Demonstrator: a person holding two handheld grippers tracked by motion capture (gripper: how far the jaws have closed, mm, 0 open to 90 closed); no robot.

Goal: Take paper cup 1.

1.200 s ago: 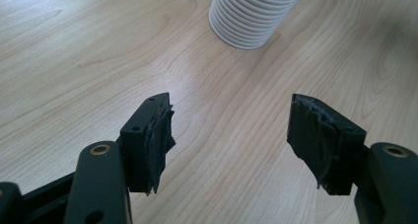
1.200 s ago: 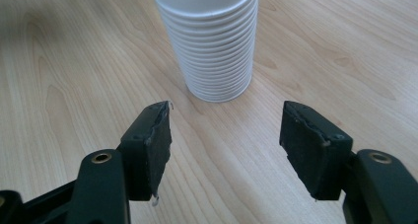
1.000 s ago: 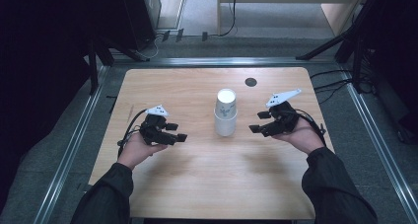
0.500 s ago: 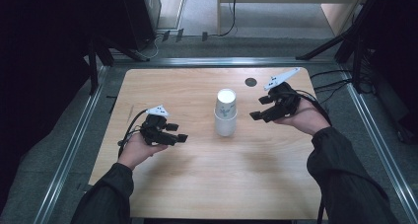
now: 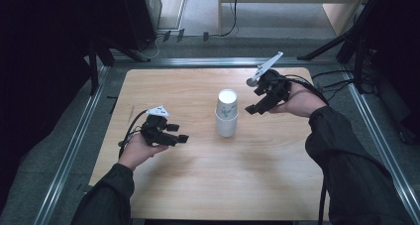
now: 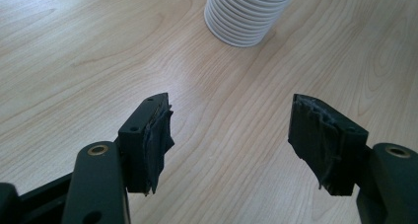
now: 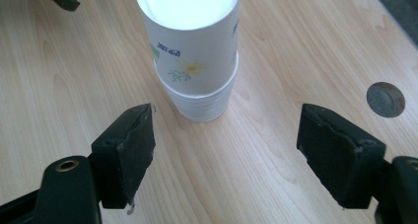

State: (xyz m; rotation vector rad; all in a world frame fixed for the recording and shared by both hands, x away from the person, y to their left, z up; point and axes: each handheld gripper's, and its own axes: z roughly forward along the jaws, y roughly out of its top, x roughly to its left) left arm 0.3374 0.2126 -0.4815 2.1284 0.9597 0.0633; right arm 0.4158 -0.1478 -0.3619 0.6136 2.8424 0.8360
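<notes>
A stack of white paper cups (image 5: 227, 113), turned upside down with a small flower print on the top one, stands upright a little behind the middle of the light wooden table (image 5: 198, 185). In the left gripper view its ribbed pile of rims (image 6: 246, 17) sits flat on the wood.

The right gripper (image 5: 257, 103) hangs just beside the stack on its right, raised off the table and tilted down toward the top cup, jaws spread wide with nothing between them. From its own camera the stack (image 7: 194, 51) sits ahead of the gap, a little left of centre. The left gripper (image 5: 179, 137) is low over the table, well apart from the stack on its left, jaws also parted and empty.

To my eye the right hand is lining up to lift 1 cup off the pile. The risk is plain: the pile is tall and nothing steadies it, so an off-centre approach could let 1 jaw knock it over. A hard squeeze could crush the thin paper wall, and nested cups may come away 2 or 3 together.

A small dark round plug (image 7: 385, 99) sits in the table nearby.
</notes>
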